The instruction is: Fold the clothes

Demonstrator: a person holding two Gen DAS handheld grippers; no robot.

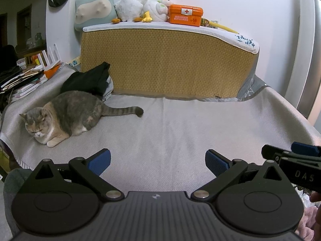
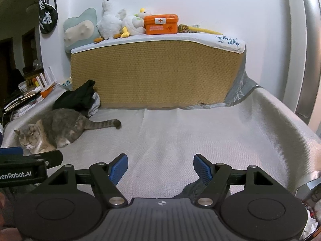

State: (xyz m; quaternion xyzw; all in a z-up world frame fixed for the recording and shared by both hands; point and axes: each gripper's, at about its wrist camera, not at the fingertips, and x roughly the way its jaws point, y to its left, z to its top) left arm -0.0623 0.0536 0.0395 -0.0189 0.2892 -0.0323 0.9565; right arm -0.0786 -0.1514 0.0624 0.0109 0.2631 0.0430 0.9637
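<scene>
A pile of dark clothes (image 1: pixel 88 80) (image 2: pixel 77 98) with a grey garment under it lies at the back left of the grey bed cover (image 1: pixel 180 124) (image 2: pixel 200 132), against the upright mattress. My left gripper (image 1: pixel 158 161) hovers open over the near part of the cover, holding nothing. My right gripper (image 2: pixel 160 167) is open too, beside the left one, whose side shows at the left edge of the right wrist view. A bit of dark grey cloth (image 2: pixel 190 189) peeks out under the right gripper's right finger.
A grey and tan cat (image 1: pixel 64 116) (image 2: pixel 52 129) lies on the cover at the left, in front of the clothes pile. An upright mattress (image 1: pixel 166 60) (image 2: pixel 158 70) bears plush toys and an orange first-aid box (image 1: pixel 185 13) (image 2: pixel 161 24). Books and clutter (image 1: pixel 22 80) stand at far left.
</scene>
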